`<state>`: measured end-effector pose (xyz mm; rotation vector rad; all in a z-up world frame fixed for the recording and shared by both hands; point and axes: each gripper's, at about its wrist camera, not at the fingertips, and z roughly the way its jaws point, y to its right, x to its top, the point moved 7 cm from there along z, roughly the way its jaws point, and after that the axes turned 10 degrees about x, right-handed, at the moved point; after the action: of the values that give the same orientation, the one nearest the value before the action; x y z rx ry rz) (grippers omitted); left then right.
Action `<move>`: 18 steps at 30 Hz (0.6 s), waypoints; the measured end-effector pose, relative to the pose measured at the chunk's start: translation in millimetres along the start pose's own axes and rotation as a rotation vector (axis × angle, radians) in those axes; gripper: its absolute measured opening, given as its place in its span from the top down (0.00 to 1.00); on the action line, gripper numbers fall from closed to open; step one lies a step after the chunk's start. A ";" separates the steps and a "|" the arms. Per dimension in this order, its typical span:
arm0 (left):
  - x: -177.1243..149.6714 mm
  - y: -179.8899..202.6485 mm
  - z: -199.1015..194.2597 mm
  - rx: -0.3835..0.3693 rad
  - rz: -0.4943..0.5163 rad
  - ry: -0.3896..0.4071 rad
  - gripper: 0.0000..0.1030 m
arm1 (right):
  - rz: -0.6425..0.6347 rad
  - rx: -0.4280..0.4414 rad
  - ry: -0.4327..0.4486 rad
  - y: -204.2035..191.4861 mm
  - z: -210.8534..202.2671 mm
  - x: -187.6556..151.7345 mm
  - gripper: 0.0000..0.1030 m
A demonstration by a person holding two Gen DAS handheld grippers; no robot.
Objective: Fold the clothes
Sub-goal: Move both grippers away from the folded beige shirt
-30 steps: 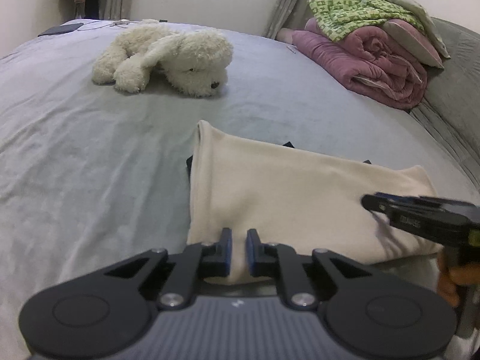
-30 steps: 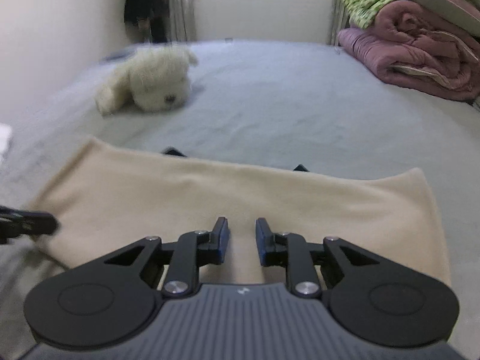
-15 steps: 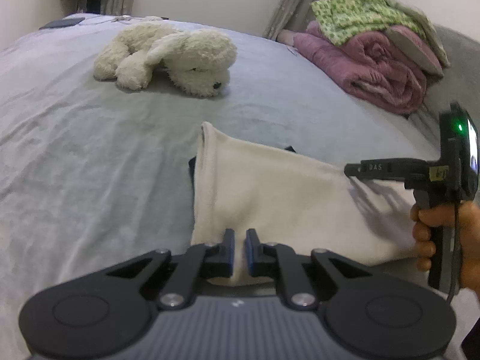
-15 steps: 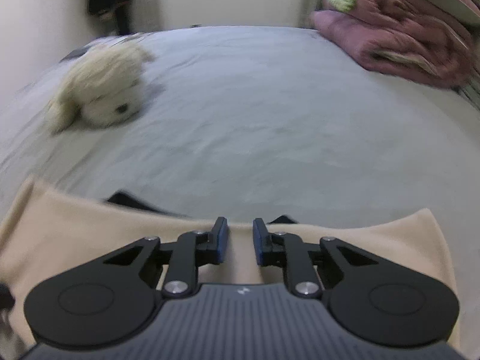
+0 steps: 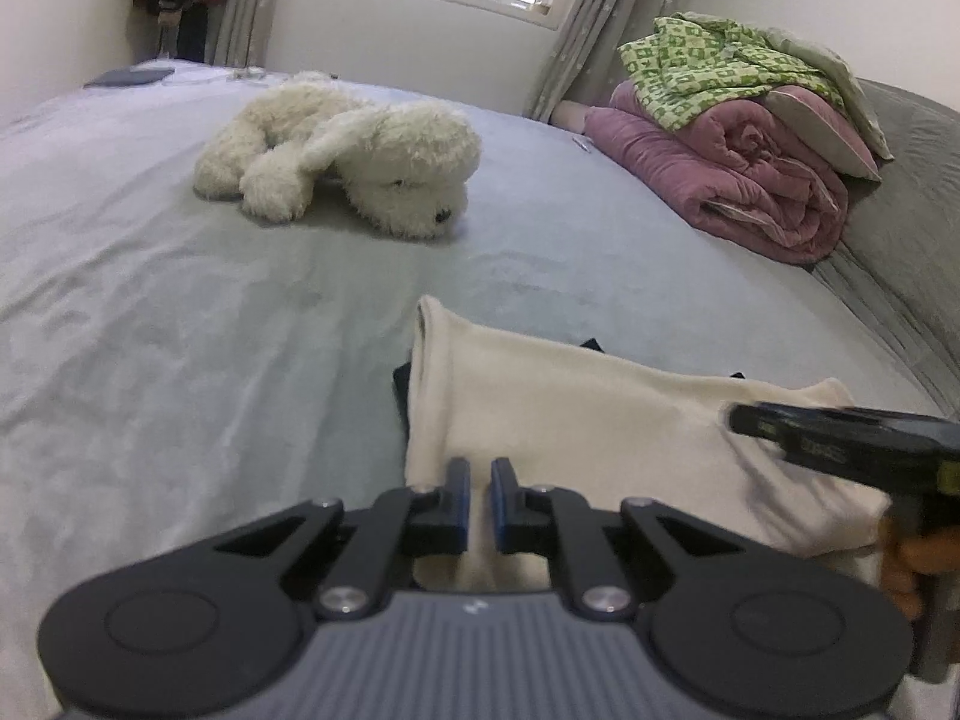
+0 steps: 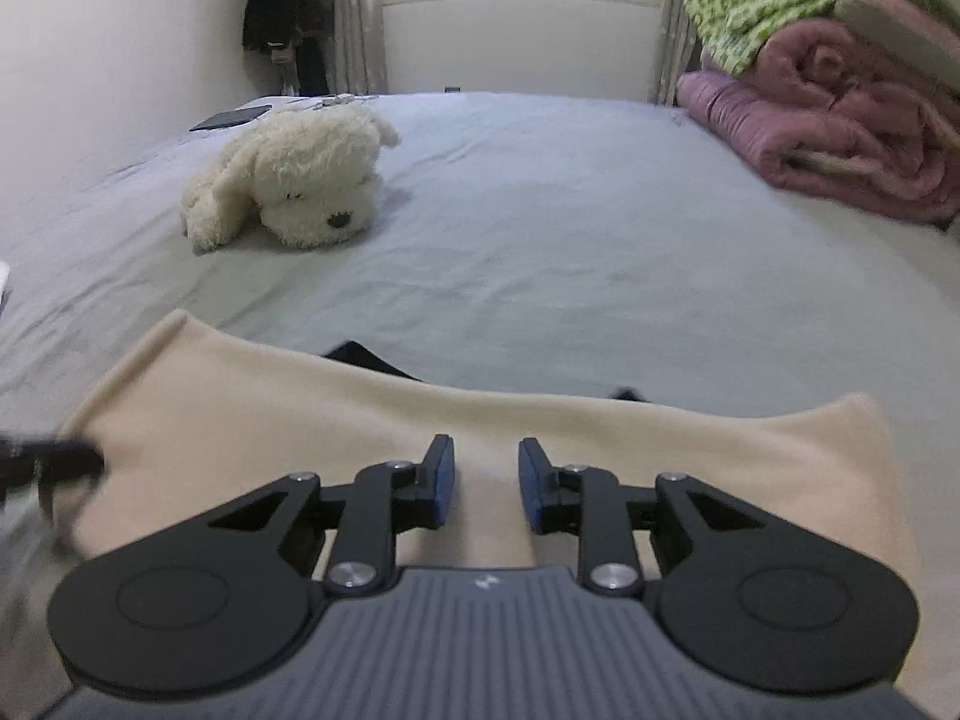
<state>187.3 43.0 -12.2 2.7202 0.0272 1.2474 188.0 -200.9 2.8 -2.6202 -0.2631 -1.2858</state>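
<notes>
In the lower centre of the left wrist view, the left gripper [image 5: 478, 483] stands nearly closed over the near-left edge of the folded cream knit garment [image 5: 570, 408]; whether it pinches the cloth cannot be told. Further right, the right gripper [image 6: 484, 476] is opening above that garment, gripping nothing.

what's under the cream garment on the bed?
Dark fabric pokes out from under the cream garment: at its left edge and two small tips along the far edge. The rest is covered, so what it is cannot be told.
</notes>
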 end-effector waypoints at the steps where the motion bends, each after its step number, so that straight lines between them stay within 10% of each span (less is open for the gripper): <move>1: 0.8 -0.6 -0.6 0.003 0.001 0.005 0.91 | -0.004 -0.010 -0.002 6.9 -8.8 -2.3 0.72; 10: 9.1 -9.4 -11.2 0.014 -0.075 0.037 0.90 | 0.153 -0.038 -0.050 80.9 -89.0 -37.9 0.72; 18: -2.8 22.1 -18.9 0.051 0.103 0.090 0.88 | 0.170 -0.006 -0.050 78.6 -84.4 -63.7 0.72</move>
<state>170.2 23.4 1.0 2.7381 -0.0723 1.4152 105.4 -303.1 -6.1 -2.6169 -0.0423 -1.1688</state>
